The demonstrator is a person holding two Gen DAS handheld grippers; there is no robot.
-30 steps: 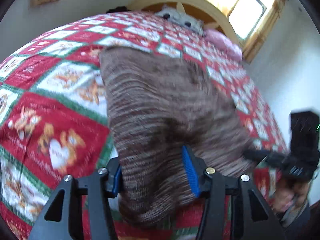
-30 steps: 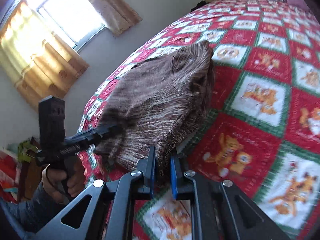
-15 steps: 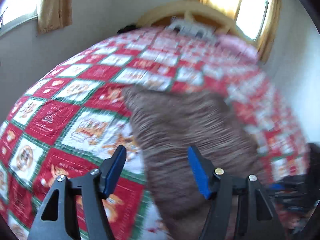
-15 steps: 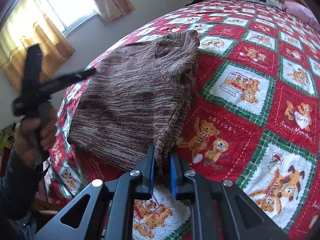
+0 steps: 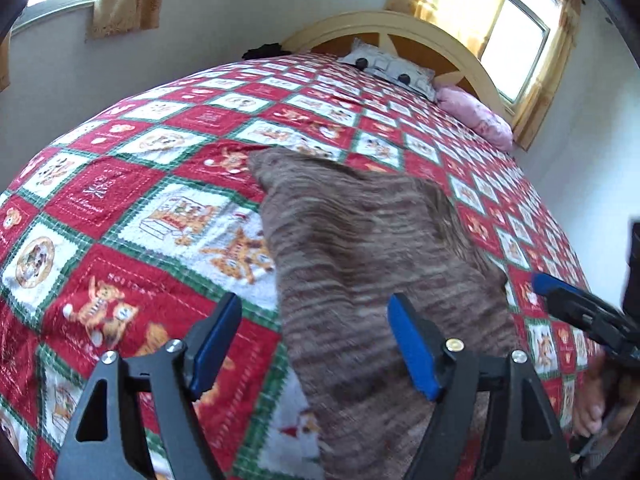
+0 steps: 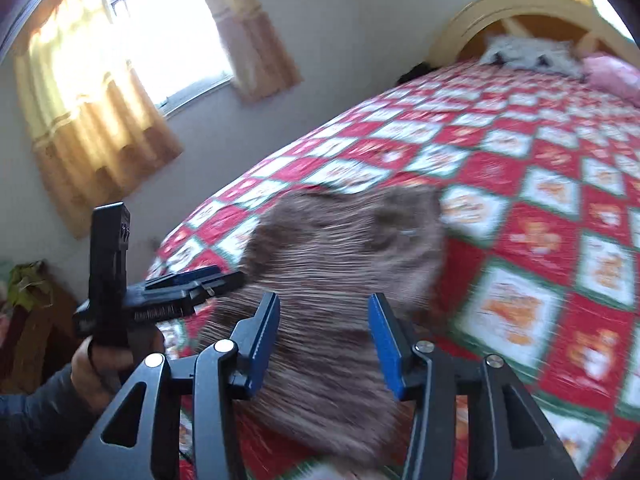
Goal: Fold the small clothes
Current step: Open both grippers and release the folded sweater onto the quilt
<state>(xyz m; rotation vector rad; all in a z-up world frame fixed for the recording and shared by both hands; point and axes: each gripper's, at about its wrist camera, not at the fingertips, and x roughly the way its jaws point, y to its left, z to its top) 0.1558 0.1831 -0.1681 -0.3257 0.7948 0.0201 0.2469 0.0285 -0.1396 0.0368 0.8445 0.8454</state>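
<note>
1. A brown striped knit garment [image 5: 372,264] lies folded and flat on the bed, on a red, white and green patchwork quilt [image 5: 132,216] printed with teddy bears.
2. The left tool [image 5: 314,344] hovers above the garment's near end with its blue-padded fingers [image 5: 408,344] spread wide, gripping nothing.
3. The right tool [image 6: 324,340] is likewise wide apart over the near part of the garment, holding nothing; its view is blurred.
4. From the right wrist, the left tool shows at the garment's left edge, carried in the person's hand [image 6: 104,364].
5. At the head of the bed, a grey cushion [image 5: 388,68] and a pink pillow [image 5: 476,118] rest against a curved wooden headboard [image 5: 400,28].
6. Yellow curtains [image 6: 92,132] hang at a bright window.
</note>
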